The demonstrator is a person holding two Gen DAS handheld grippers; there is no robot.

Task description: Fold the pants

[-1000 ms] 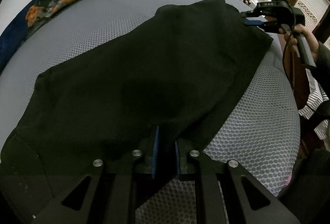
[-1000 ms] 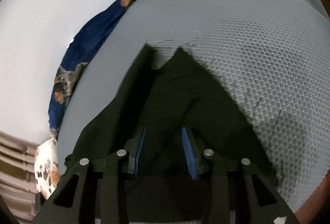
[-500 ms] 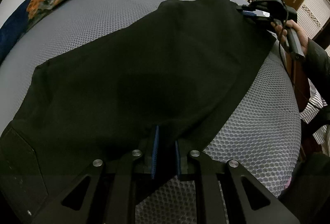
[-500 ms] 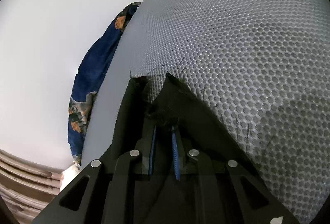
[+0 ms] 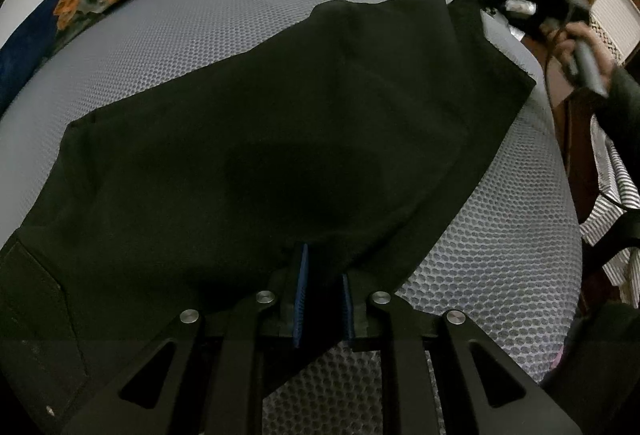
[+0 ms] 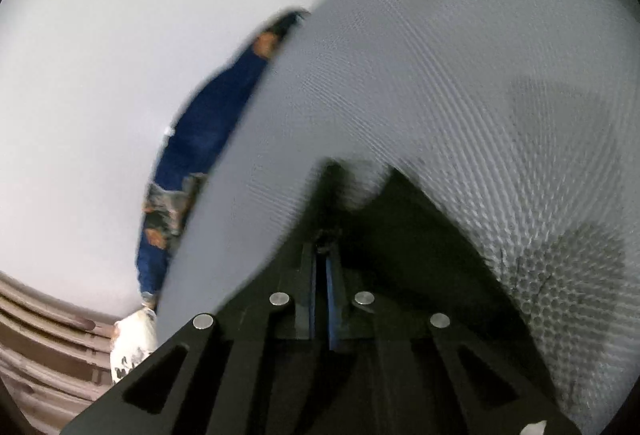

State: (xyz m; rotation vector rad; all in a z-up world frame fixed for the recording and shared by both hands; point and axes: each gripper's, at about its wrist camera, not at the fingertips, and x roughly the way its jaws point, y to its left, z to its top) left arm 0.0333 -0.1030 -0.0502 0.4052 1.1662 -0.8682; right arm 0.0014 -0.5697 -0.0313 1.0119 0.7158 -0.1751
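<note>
Pants point(image 5: 280, 139), black, lie spread across my grey honeycomb-mesh mattress point(image 5: 500, 255). My left gripper point(image 5: 323, 287) pinches their near edge; my right gripper point(image 6: 325, 267), just closed, clamps the far hem corner, lifted.

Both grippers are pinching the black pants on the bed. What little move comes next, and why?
Probably the right gripper lifts its pinched end of the black pants and carries it over toward the left gripper. Both look shut on cloth, and the pants lie spread flat on the grey mattress, not yet folded.
</note>
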